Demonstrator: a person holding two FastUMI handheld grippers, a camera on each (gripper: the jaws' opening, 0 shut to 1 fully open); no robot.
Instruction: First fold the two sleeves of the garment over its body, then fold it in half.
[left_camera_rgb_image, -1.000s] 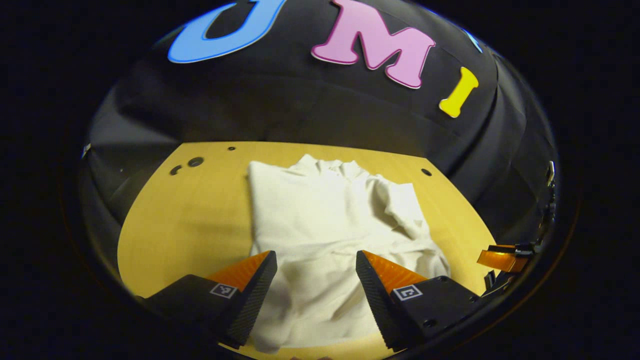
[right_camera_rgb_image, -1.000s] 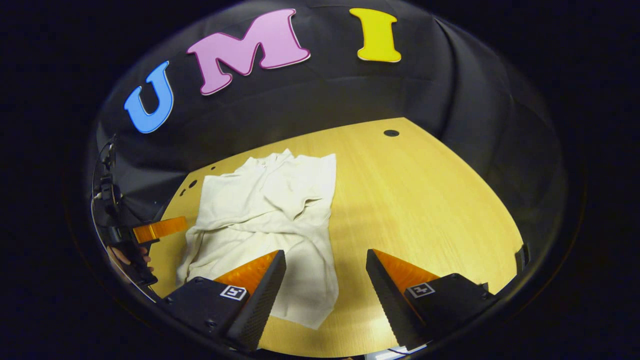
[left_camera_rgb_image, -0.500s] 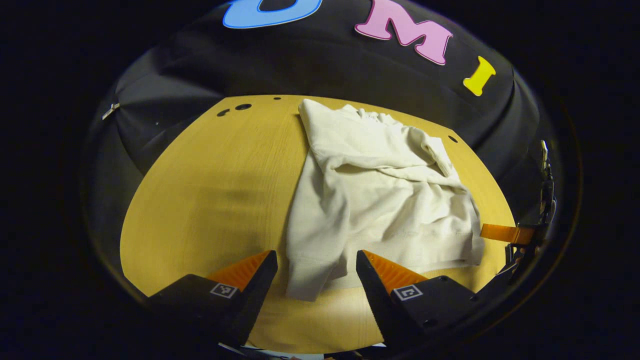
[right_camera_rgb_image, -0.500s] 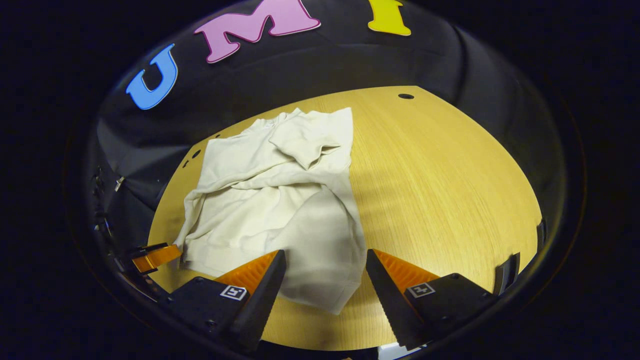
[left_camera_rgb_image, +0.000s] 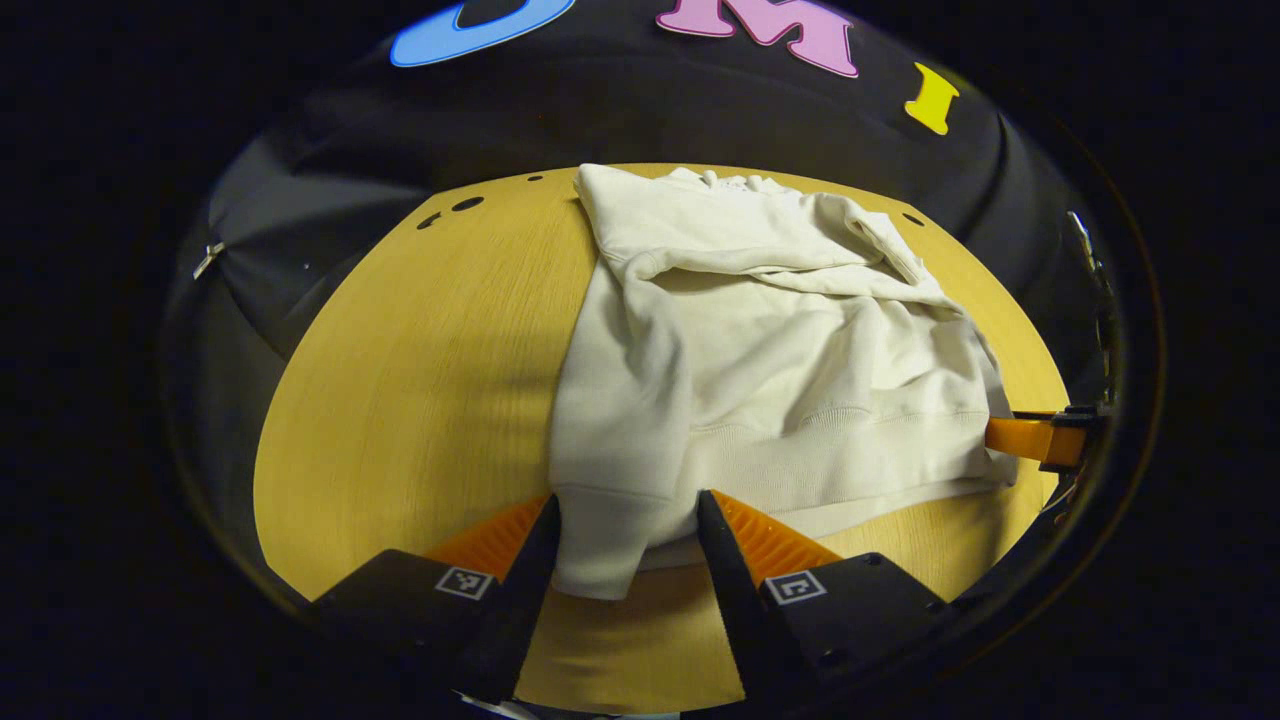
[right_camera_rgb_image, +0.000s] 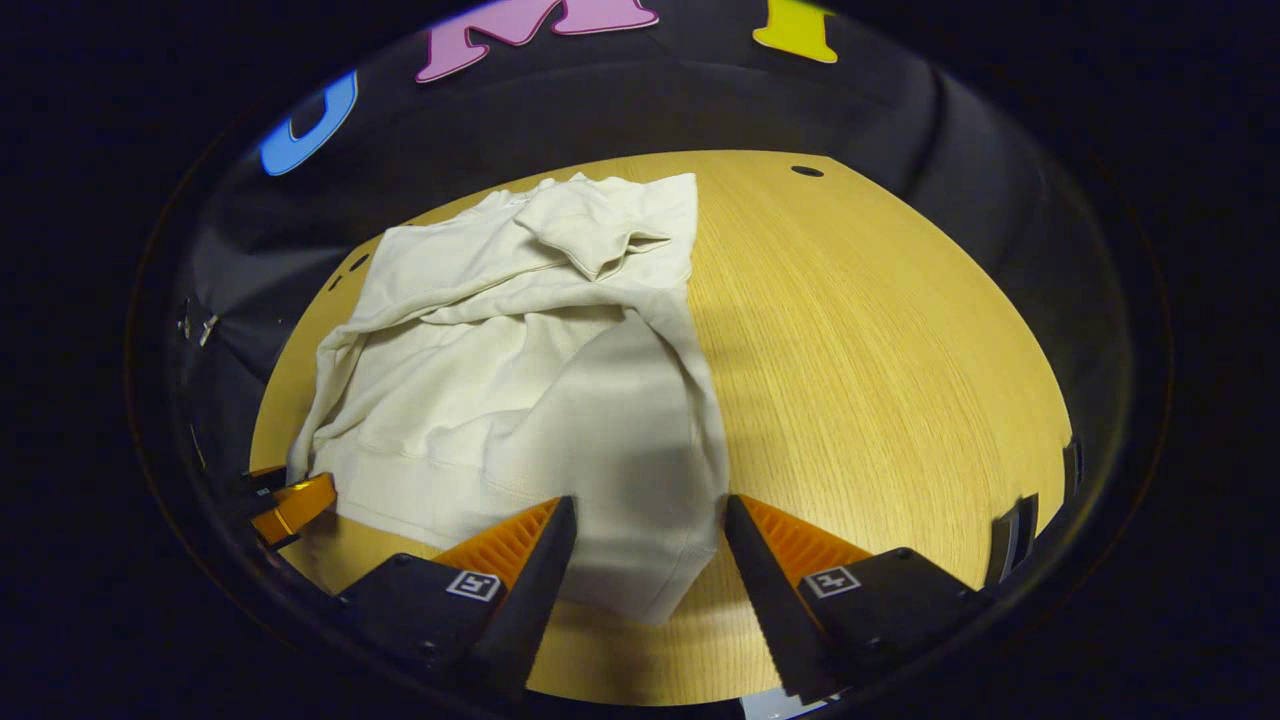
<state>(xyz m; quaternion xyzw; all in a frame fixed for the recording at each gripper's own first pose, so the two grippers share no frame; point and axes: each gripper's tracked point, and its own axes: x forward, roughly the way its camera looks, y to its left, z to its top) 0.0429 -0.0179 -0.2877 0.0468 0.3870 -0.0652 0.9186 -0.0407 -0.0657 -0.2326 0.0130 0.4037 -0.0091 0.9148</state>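
A cream sweatshirt (left_camera_rgb_image: 780, 380) lies on the wooden table (left_camera_rgb_image: 400, 380), neck at the far edge, both sleeves folded across its body. My left gripper (left_camera_rgb_image: 625, 500) stands open at the near left hem corner, with a sleeve cuff (left_camera_rgb_image: 600, 545) lying between its fingers. In the right gripper view the sweatshirt (right_camera_rgb_image: 500, 380) spreads to the left, and my right gripper (right_camera_rgb_image: 648, 500) is open astride the near right hem corner (right_camera_rgb_image: 650, 570). The right gripper's finger (left_camera_rgb_image: 1030, 438) shows at the hem's far side in the left gripper view. A finger (right_camera_rgb_image: 295, 505) of the left gripper shows low on the left.
Bare table (right_camera_rgb_image: 880, 350) stretches to the right of the garment, with a small dark hole (right_camera_rgb_image: 806, 171) near its far edge. More holes (left_camera_rgb_image: 467, 204) sit at the far left corner. Black cloth wall surrounds the table.
Both grippers have dropped and closed in on the near hem, so cloth now lies between each pair of fingers. The left gripper's fingers stand slightly closer together.
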